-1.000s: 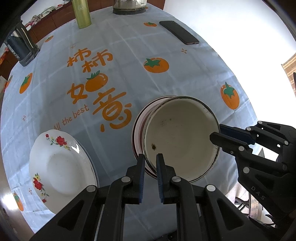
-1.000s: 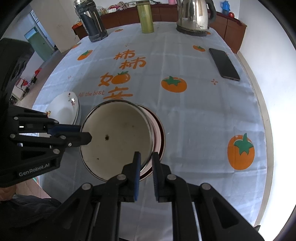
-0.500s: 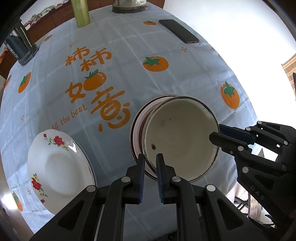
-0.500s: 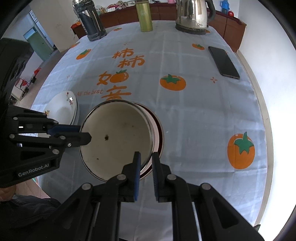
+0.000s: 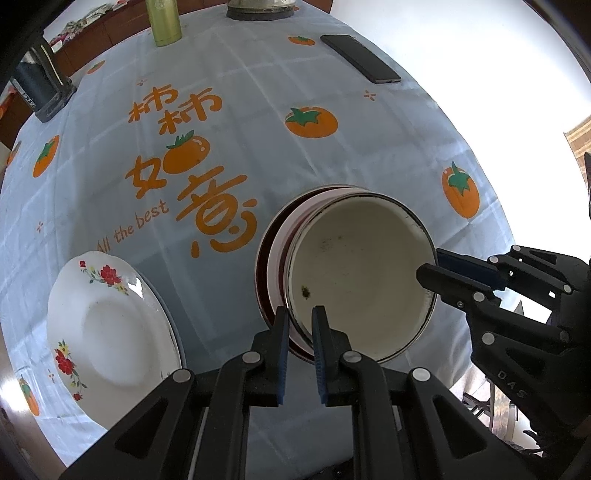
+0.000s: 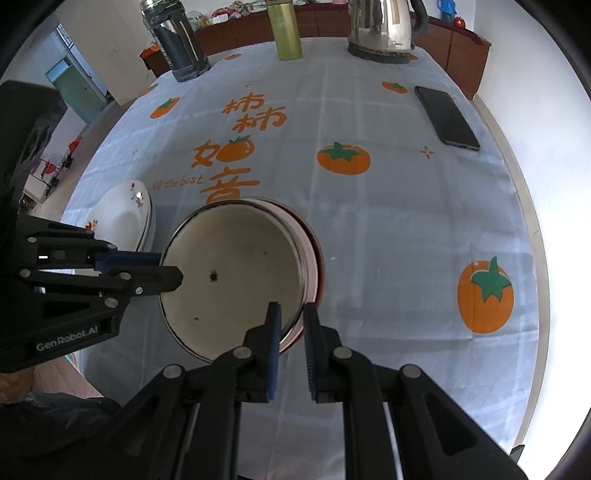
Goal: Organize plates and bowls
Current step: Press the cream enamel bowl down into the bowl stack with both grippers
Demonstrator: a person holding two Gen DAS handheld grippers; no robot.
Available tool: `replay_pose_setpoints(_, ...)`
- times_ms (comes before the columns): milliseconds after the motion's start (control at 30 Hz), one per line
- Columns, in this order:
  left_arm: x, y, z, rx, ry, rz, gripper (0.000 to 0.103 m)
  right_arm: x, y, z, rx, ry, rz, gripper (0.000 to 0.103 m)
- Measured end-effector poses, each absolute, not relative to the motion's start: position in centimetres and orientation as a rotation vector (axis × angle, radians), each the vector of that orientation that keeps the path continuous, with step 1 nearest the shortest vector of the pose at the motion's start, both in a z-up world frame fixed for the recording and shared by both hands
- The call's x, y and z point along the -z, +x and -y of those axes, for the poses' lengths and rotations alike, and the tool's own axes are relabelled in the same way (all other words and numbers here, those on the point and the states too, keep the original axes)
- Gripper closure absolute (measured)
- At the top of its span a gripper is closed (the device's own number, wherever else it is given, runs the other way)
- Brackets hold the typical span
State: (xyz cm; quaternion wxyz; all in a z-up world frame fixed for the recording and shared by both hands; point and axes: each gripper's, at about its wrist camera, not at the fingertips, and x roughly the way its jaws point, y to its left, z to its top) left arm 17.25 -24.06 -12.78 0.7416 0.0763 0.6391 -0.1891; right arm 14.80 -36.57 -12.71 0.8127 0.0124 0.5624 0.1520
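A cream enamel bowl (image 5: pixel 360 278) with a dark rim and small dark specks sits nested in a red-and-white bowl (image 5: pixel 275 258) on the tablecloth. My left gripper (image 5: pixel 299 314) is shut on the cream bowl's near rim. My right gripper (image 6: pixel 291 312) is shut on the same bowl (image 6: pixel 232 277) at its opposite rim, and shows in the left wrist view (image 5: pixel 437 267) at the right. A white plate with red flowers (image 5: pixel 107 332) lies to the left, also seen in the right wrist view (image 6: pixel 125 218).
On the round table with its persimmon-print cloth (image 6: pixel 369 221), a black phone (image 6: pixel 447 118) lies at the far right. A steel kettle (image 6: pixel 384 29), a green flask (image 6: pixel 284 29) and a dark bottle (image 6: pixel 177 40) stand at the far edge. The table's edge is close beneath both grippers.
Both grippers and the held bowl have shifted slightly toward the near edge of the table; the grip has stayed the same.
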Motion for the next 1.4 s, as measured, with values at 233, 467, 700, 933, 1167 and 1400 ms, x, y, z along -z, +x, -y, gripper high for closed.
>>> replay_pose_setpoints(233,12.8,17.5,24.1,0.414,0.165,-1.403,0.089,12.9,15.0,36.8,-0.325,0.028,-1.206,0.090)
replay_pose_setpoints(467,13.1,17.7,23.7,0.411,0.130,-1.439,0.089,12.9,15.1,36.7,-0.335,0.019,-1.210,0.090)
replay_pose_setpoints(700,13.2,17.9,23.4,0.408,0.099,-1.450,0.089,12.6,15.5,36.6,-0.348,0.024,-1.211,0.090)
replay_pose_setpoints(933,13.2,18.3,23.2,0.405,0.074,-1.442,0.089,12.4,15.4,36.6,-0.357,0.022,-1.214,0.090)
replay_pose_setpoints(1167,13.1,18.4,23.3,0.404,0.075,-1.425,0.086,12.6,15.3,36.6,-0.349,0.022,-1.219,0.088)
replay_pose_setpoints(1400,13.0,18.0,23.7,0.425,0.084,-1.415,0.076,12.7,15.1,36.6,-0.352,0.026,-1.217,0.088)
